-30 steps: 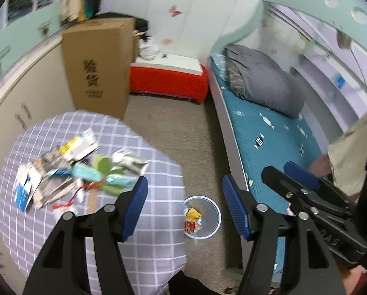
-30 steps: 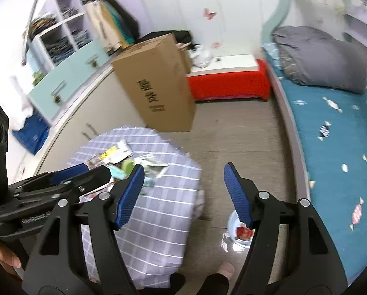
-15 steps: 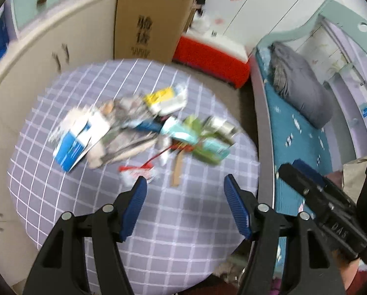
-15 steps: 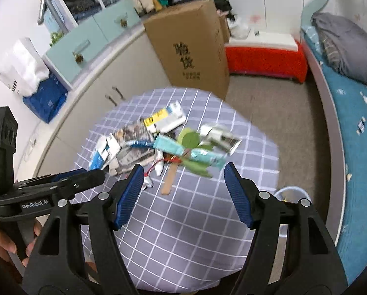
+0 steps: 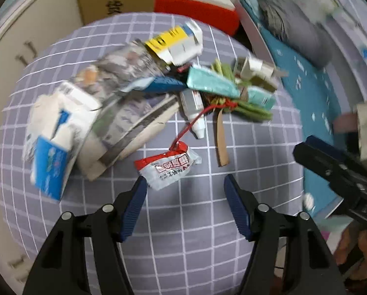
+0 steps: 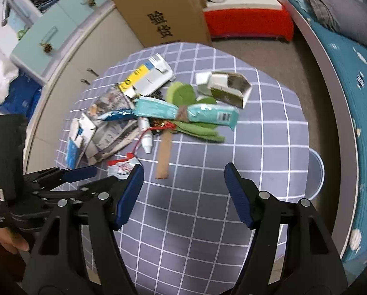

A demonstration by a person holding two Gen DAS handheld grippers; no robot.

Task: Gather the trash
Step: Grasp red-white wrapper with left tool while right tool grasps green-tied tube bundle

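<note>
A small bedroom holds a round counter (image 5: 183, 245) under a checked cloth. Both grippers hang above its near edge, the left gripper (image 5: 184, 191) and right gripper (image 6: 183, 182) with fingers spread and empty. This looks like the approach; next, close on the red-and-white wrapper (image 5: 168, 167) nearest the left gripper. Beyond, the trash pile (image 6: 158, 108) covers the middle. Earlier views showed floor and bin; now the counter fills them.

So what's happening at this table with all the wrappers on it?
A person holds a gripper in each hand over a round table with a checked cloth, where a heap of trash lies. Both the left gripper and the right gripper are open and empty. A red and white packet lies just ahead of the left one. Nothing is picked up yet.
</note>
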